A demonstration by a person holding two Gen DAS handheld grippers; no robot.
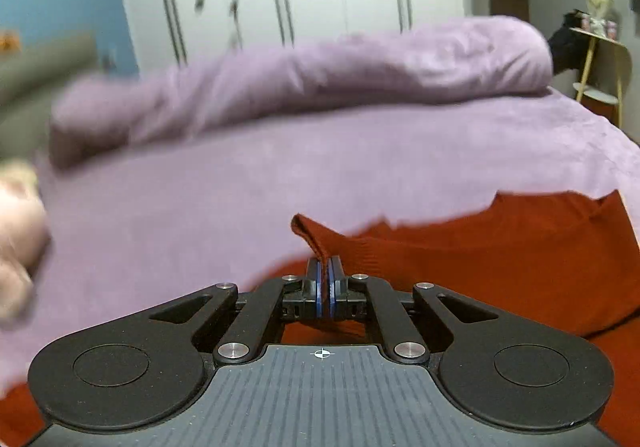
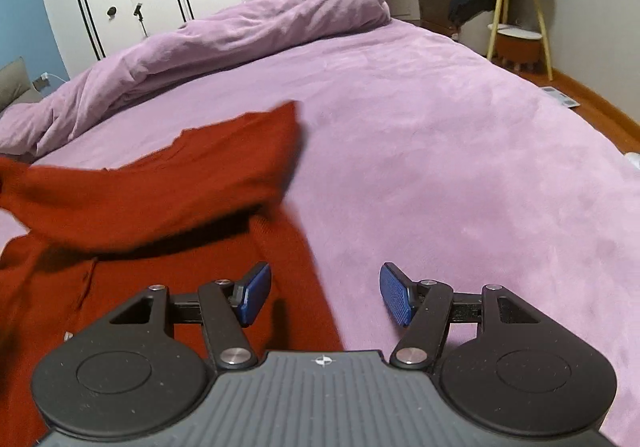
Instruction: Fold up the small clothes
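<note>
Rust-red knit top (image 2: 152,187) mid-fold on the lilac bedspread (image 2: 440,167).
One edge is raised and carried across the body, pinched in the left gripper (image 1: 325,279); the right gripper (image 2: 324,295) hangs spread wide, holding nothing, at the garment's side. I'd say a first fold is underway, the rest still to do.

Black hand-held gripper (image 2: 323,293), blue pads (image 2: 394,297), silver screws.

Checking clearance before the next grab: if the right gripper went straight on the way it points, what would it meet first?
Probably the purple bedsheet; the open right gripper straddles the red garment's edge, so depth is unclear.
</note>
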